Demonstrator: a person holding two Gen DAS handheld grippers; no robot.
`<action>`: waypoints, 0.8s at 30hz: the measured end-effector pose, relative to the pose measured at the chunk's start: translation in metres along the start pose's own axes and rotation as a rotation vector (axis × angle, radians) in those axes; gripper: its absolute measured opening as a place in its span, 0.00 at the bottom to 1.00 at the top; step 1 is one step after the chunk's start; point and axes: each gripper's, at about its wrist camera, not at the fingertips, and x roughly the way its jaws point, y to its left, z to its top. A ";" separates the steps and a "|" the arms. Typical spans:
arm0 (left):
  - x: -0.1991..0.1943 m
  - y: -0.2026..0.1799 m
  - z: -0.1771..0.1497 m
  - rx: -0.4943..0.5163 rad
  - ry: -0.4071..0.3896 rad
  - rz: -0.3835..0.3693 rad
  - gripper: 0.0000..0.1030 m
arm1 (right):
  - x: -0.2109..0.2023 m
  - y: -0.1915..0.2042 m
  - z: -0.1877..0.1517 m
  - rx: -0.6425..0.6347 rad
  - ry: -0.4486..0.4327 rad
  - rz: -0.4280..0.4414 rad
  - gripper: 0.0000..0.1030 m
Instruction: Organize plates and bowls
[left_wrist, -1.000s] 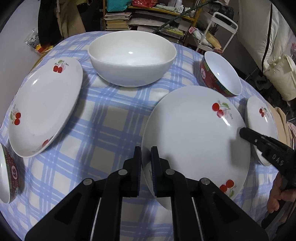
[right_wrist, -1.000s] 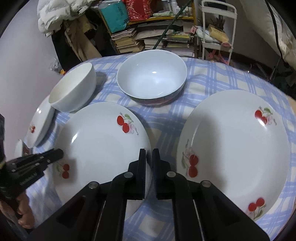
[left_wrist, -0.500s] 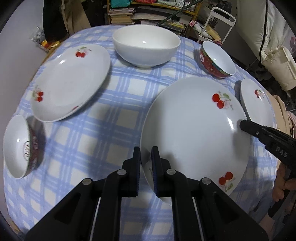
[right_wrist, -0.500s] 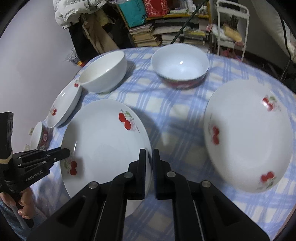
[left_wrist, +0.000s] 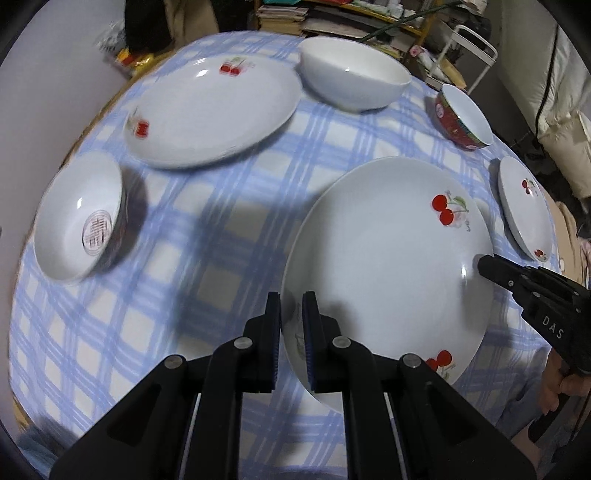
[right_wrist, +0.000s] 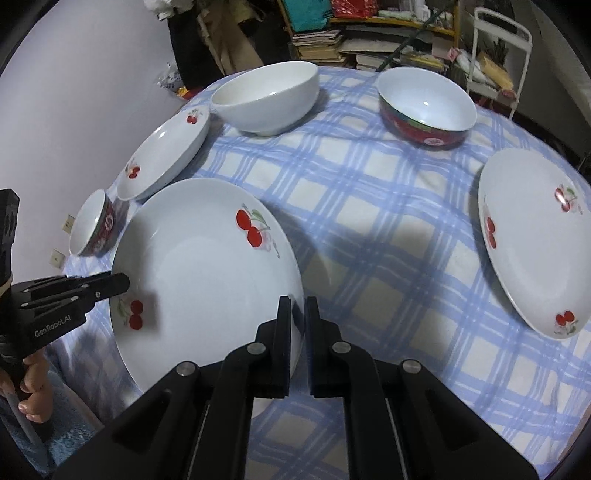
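A large white cherry plate (left_wrist: 384, 266) is held above the blue checked tablecloth by both grippers. My left gripper (left_wrist: 291, 299) is shut on its left rim. My right gripper (right_wrist: 298, 304) is shut on its right rim; the plate also shows in the right wrist view (right_wrist: 199, 273). The right gripper shows at the plate's far edge in the left wrist view (left_wrist: 487, 264), the left gripper in the right wrist view (right_wrist: 118, 284). A second cherry plate (left_wrist: 210, 110) lies at the back left, a third (right_wrist: 532, 240) at the right.
A big white bowl (left_wrist: 354, 79) stands at the back. A red-sided bowl (right_wrist: 424, 107) stands at the back right, another red-sided bowl (left_wrist: 79, 218) at the left. Bookshelves and a white rack (right_wrist: 498, 40) stand behind the table.
Both grippers have lifted the cherry plate up and back from the table; more of the table has come into view, including the left red-sided bowl.
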 end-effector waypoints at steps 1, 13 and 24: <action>0.003 0.001 -0.004 -0.010 0.010 0.003 0.11 | 0.000 0.002 -0.002 -0.004 0.004 -0.007 0.09; 0.016 0.003 -0.018 -0.006 0.059 0.006 0.11 | 0.012 0.008 -0.025 0.016 0.067 -0.053 0.09; 0.022 0.002 -0.020 -0.015 0.074 0.030 0.11 | 0.004 0.018 -0.031 0.002 0.041 -0.098 0.09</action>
